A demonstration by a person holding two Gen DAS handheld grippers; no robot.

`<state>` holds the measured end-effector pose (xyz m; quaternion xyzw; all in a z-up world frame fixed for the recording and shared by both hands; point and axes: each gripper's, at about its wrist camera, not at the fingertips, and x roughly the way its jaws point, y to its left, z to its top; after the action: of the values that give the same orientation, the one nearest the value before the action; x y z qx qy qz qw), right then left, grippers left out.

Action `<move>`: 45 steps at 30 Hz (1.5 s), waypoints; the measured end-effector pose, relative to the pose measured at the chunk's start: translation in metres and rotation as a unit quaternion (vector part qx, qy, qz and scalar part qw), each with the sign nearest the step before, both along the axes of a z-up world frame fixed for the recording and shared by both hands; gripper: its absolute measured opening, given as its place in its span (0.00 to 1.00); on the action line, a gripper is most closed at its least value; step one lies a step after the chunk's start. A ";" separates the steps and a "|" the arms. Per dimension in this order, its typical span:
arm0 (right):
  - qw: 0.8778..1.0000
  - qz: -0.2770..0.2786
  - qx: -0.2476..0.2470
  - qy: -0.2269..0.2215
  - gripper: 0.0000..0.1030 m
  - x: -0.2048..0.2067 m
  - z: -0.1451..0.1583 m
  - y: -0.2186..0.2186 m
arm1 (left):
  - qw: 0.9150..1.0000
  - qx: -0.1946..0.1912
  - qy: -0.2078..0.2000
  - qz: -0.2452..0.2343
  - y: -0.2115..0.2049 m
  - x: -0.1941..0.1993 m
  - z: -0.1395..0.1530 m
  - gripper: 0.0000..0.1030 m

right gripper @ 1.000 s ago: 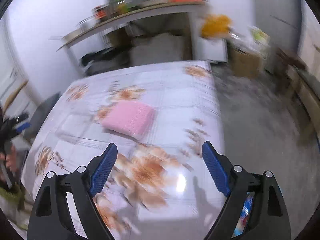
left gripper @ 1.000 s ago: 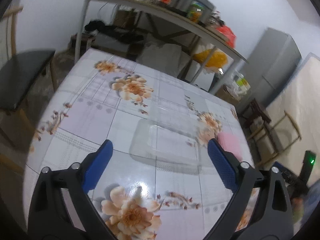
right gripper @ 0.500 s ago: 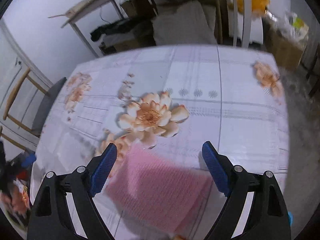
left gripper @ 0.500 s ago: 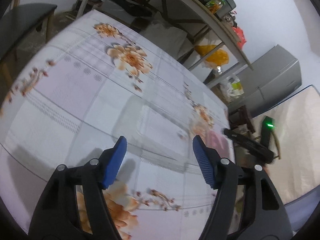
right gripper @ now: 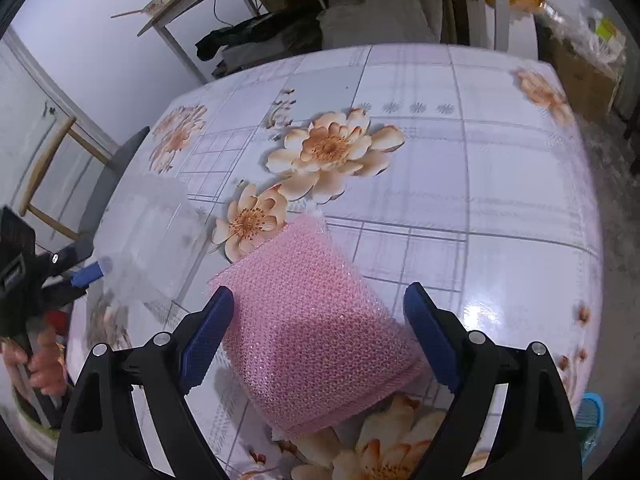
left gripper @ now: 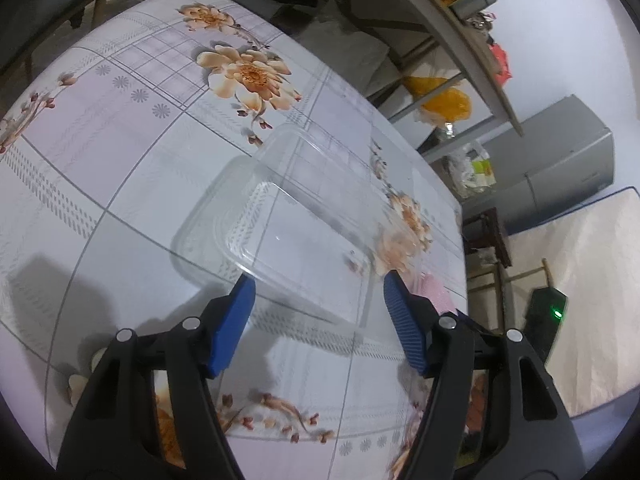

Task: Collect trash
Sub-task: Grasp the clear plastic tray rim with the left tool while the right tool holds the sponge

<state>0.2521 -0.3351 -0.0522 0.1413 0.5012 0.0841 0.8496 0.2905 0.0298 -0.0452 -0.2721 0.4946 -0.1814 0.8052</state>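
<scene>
The left gripper point(left gripper: 318, 312), jaws closing and empty, faces the clear tray's point(left gripper: 288, 224) near short end. The right gripper point(right gripper: 320, 340), wide open, straddles the pink pad point(right gripper: 316, 328), gripping nothing.

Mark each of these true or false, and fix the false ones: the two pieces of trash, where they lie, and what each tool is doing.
1. The clear plastic container lies on the floral tablecloth. True.
2. The right tool is clamped shut with nothing near it. False: its jaws stand wide apart on either side of the pink mesh pad, pads not pressing.
3. The left tool points at the clear container. True; its jaws are closing just short of the near edge.
4. The pink pad sits inside the container. False: it lies beside it on the cloth.
5. The container is full of food. False: it looks empty.
</scene>
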 end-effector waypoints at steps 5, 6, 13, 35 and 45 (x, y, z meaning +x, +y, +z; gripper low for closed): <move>1.000 0.010 -0.022 0.003 0.82 0.009 -0.001 0.013 | 0.999 0.037 -0.006 -0.002 -0.014 0.002 -0.001 0.44; 0.999 0.022 -0.024 0.001 0.84 0.009 -0.002 0.019 | 0.999 0.052 -0.011 -0.004 -0.019 0.002 -0.001 0.39; 0.997 0.055 -0.046 -0.009 0.87 -0.003 -0.002 0.043 | 0.994 0.103 -0.043 -0.023 -0.028 0.001 0.000 0.18; 0.980 -0.105 0.160 0.048 0.46 -0.165 -0.019 -0.012 | 0.963 0.108 -0.050 -0.243 -0.051 -0.099 0.015 0.05; 0.985 -0.173 0.011 0.014 0.83 -0.191 0.003 -0.014 | 0.957 0.133 -0.063 -0.251 -0.061 -0.114 0.017 0.31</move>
<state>0.0609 -0.3491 -0.0490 0.2363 0.4797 -0.0602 0.8429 0.1765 -0.0315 -0.0279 -0.0180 0.5150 -0.3271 0.7922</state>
